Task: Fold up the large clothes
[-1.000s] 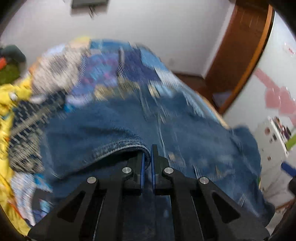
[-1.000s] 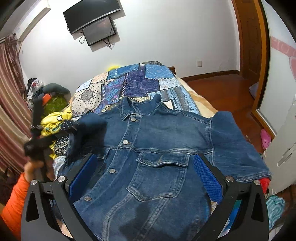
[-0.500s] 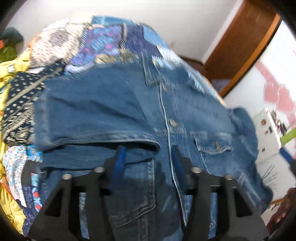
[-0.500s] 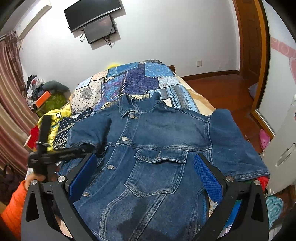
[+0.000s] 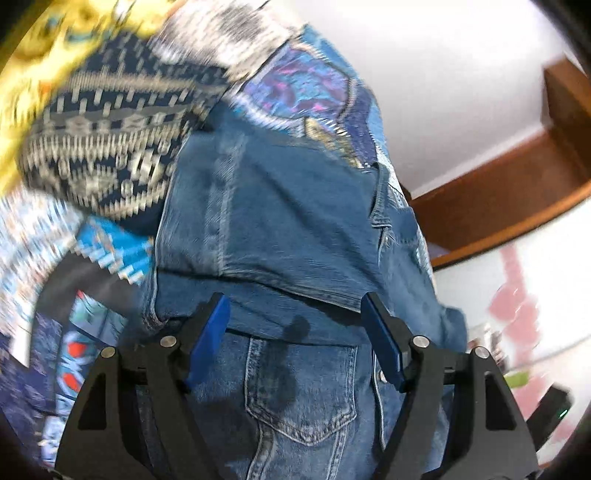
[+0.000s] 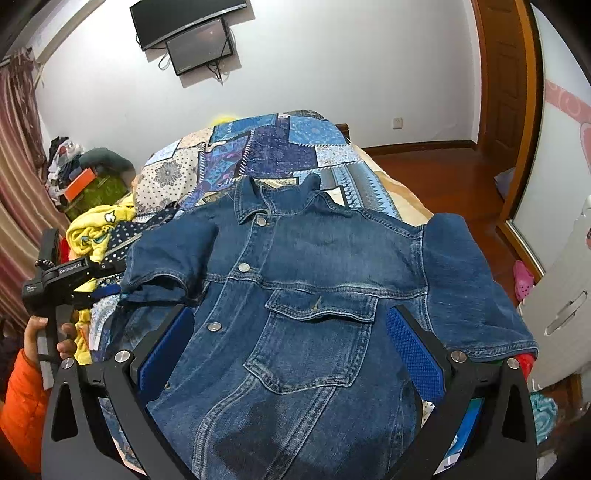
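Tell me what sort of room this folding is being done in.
Most likely a bedroom in a home. The denim jacket lies on a bed with a patchwork quilt, a wall-mounted TV hangs above its far end, and piles of other clothes sit beside striped curtains.

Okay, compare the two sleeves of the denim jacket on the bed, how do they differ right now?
The left sleeve is folded in over the front of the denim jacket, its cuff near the button placket; the right sleeve lies spread outward, past the body. The left sleeve looks bunched and shadowed underneath, while the right sleeve lies flat and smooth. Both are short, same dark blue denim, with stitched hems.
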Motion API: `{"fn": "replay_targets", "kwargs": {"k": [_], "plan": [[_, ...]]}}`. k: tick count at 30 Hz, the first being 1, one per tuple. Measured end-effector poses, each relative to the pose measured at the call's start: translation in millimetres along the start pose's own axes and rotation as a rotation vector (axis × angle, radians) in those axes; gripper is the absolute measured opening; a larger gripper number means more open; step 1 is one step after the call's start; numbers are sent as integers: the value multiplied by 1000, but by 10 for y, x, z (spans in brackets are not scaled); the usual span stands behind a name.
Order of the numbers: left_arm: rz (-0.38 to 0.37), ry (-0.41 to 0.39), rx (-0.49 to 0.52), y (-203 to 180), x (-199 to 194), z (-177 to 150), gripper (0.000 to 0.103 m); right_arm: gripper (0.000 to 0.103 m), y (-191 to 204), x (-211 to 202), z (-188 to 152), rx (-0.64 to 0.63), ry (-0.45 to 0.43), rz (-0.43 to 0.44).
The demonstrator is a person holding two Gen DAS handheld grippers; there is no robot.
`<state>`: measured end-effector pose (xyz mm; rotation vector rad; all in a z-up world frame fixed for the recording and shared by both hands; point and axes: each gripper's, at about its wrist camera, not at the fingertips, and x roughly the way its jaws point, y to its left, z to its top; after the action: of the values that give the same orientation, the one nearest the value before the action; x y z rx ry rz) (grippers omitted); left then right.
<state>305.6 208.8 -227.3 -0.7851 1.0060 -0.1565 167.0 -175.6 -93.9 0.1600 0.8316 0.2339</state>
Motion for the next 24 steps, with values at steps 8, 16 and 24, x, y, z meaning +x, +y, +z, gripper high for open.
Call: {"fn": "replay_targets", "kwargs": {"k": [8,16,24], "plan": [[-84,7,-182,331,349,145,72,103,-73,86,-7,7,26,-32],[105,-78,-115,316,414,359,47,103,-138,117,6,17,34,-44],[213,-188,12,31,69,419,17,103,-256,58,25,43,17,-39]]}}
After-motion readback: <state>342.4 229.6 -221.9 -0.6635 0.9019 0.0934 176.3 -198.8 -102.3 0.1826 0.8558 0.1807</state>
